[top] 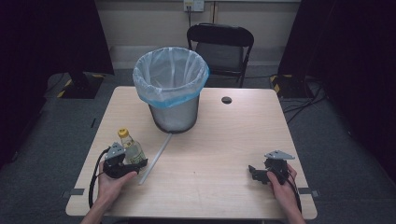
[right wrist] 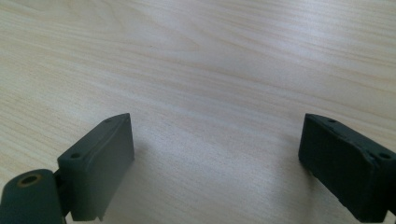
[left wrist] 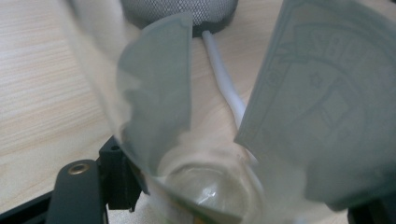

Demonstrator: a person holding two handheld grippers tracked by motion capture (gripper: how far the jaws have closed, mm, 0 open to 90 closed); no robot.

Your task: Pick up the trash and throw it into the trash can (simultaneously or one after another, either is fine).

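Note:
A small clear bottle (top: 132,150) with a yellow cap and a pale label stands near the table's front left. My left gripper (top: 133,161) is closed around its lower body. In the left gripper view the bottle (left wrist: 322,102) sits between the two black jaws, which rest against its sides, and my left gripper (left wrist: 243,191) is shut on it. At the front right, my right gripper (top: 255,172) rests low over the table with its jaws wide apart. In its own view my right gripper (right wrist: 215,140) has only bare wood between the fingers.
A mesh waste bin (top: 171,88) lined with a pale blue bag stands at the table's middle back. A thin white tube (top: 156,158) lies from the bin's base toward the bottle. A black chair (top: 220,46) stands behind the table (top: 224,140), which has a cable hole (top: 226,100).

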